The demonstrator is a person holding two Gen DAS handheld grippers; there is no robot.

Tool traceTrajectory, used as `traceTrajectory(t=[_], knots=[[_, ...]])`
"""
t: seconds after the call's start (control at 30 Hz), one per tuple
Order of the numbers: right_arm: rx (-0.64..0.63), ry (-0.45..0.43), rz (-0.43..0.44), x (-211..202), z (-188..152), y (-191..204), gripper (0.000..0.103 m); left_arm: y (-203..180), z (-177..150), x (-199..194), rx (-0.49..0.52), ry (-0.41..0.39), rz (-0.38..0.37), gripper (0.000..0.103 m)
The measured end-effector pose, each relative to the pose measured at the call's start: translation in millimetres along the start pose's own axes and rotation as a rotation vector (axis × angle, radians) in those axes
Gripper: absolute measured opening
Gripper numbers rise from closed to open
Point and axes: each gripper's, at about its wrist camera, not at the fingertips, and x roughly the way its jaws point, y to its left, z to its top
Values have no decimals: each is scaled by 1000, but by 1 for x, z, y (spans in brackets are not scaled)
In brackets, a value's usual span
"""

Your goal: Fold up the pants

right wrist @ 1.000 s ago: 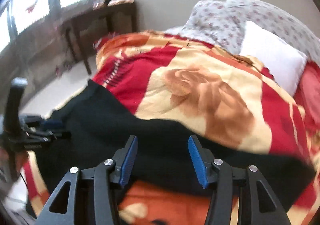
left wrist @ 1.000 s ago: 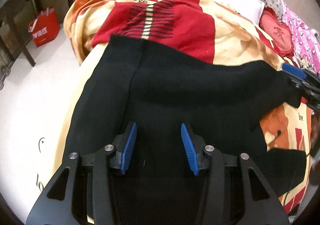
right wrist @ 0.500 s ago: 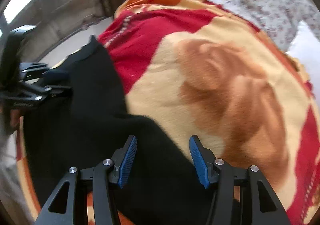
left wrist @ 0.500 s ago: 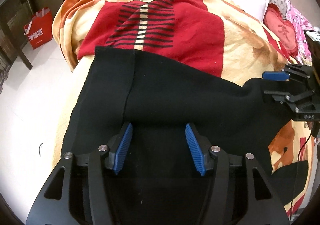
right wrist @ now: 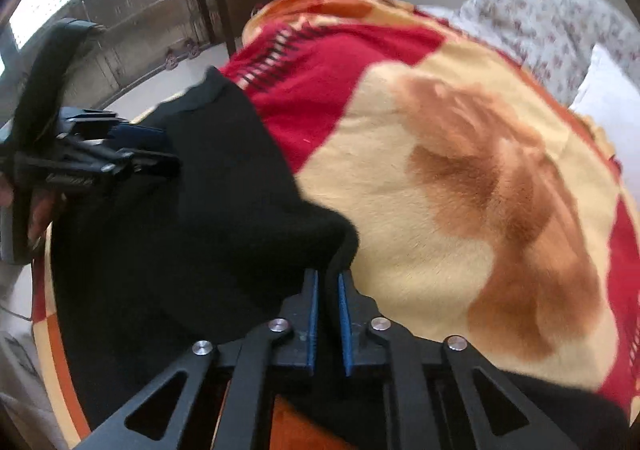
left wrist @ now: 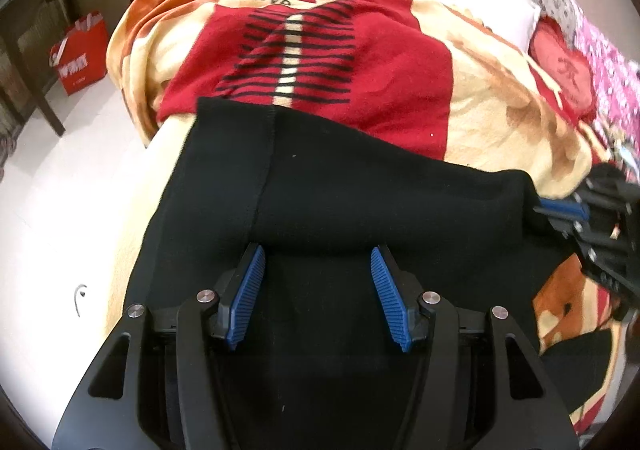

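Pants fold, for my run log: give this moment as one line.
right claw: shut on pants | left claw: open over pants | blanket underneath

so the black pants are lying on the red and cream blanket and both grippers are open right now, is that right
Not quite. The black pants do lie on the red and cream blanket, and the left gripper is open over them, but the right gripper is shut on a bunched edge of the pants. The right wrist view shows the fabric pinched between its blue pads.
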Motion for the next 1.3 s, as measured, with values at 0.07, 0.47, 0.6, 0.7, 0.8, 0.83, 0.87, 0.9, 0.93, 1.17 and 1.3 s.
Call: traceTrajectory(t=[0.07, 0.47, 0.6, 0.7, 0.8, 0.83, 0.87, 0.9, 0.93, 1.17, 1.3], knots=[[16, -61, -13, -27, -7, 9, 5, 9, -5, -12, -31, -16, -3, 55], [83, -102, 176, -65, -93, 129, 5, 67, -55, -84, -177, -136, -17, 55], [113, -38, 227, -49, -110, 155, 5, 66, -61, -86, -160, -124, -26, 55], [163, -117, 244, -62, -96, 155, 10, 64, -68, -80, -146, -106, -23, 55], [249, -229, 294, -71, -68, 143, 41, 65, -75, -70, -152, -73, -18, 55], [292, -256, 275, -67, -54, 137, 45, 65, -77, -67, -150, -62, -11, 55], [322, -269, 265, -62, -44, 131, 45, 65, -79, -65, -146, -57, -2, 55], [352, -277, 259, -55, -35, 124, 45, 65, -80, -63, -142, -55, 9, 55], [391, -264, 242, -39, -22, 115, 45, 66, -81, -61, -137, -55, 22, 55], [478, -167, 211, 37, 35, 91, 45, 82, -83, -50, -134, -43, 24, 56], [487, -147, 253, 58, 43, 87, 32, 84, -82, -52, -124, -37, 10, 56]])
